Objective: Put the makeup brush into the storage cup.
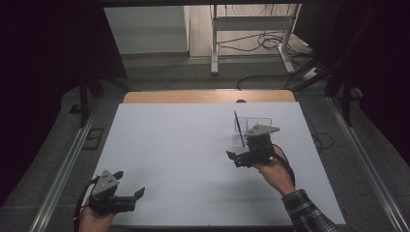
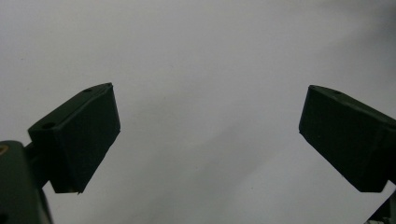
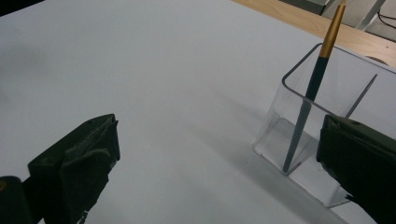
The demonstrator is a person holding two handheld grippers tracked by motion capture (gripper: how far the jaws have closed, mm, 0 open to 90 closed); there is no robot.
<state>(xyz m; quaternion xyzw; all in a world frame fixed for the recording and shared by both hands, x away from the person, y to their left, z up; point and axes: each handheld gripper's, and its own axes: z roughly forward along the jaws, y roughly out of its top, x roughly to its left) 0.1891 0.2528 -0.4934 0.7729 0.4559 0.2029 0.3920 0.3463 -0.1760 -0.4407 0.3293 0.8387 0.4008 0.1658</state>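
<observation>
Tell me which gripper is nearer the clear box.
Right. The right gripper sits just in front of the clear box, jaws open; the left gripper is far off at the table's near left corner.

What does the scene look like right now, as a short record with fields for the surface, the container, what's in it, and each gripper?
surface: white table top, wooden strip at its far edge
container: clear plastic holder, upright, toward the far right of the table
contents: one dark pen with a gold upper part, leaning inside the holder
left gripper: open, at the near left edge, over bare table
right gripper: open, just on the near side of the holder, holding nothing
</observation>
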